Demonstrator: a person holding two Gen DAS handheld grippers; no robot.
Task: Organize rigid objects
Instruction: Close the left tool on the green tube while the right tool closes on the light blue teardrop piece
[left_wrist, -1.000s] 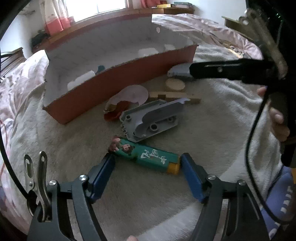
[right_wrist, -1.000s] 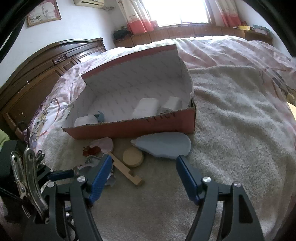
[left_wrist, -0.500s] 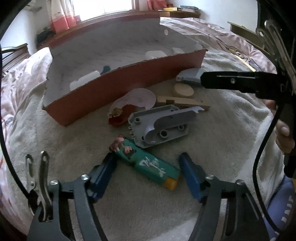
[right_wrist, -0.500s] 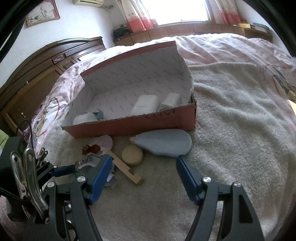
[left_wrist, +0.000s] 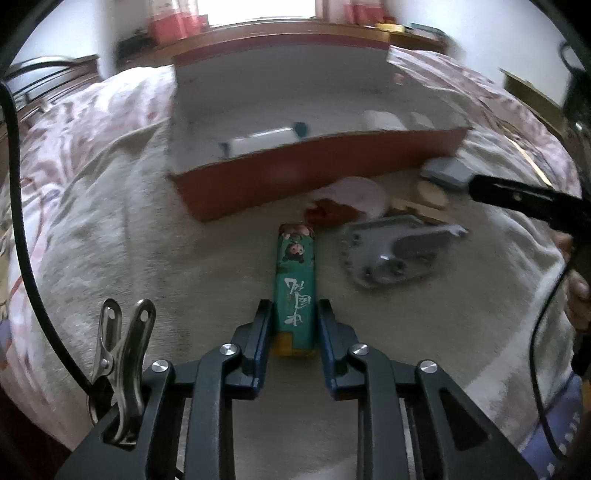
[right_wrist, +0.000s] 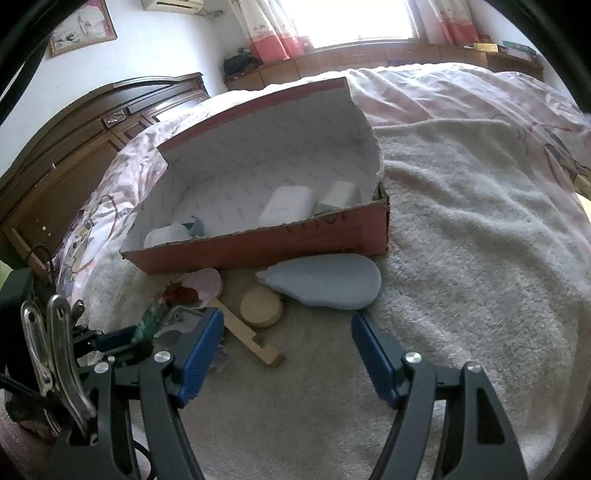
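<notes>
Green cartoon-printed box (left_wrist: 295, 291) lengthwise on blanket, yellow end nearest, before red carton (left_wrist: 317, 173).

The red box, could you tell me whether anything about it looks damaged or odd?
Yes: the red box has a ragged, torn top edge along its front wall, and its right wall curves unevenly, as if ripped. Otherwise it sits upright on the blanket.

black gripper (left_wrist: 294, 314) frames with blue-padded jaws, silver screws, a steel clip (left_wrist: 123, 354), black cable (left_wrist: 22, 221).
</notes>
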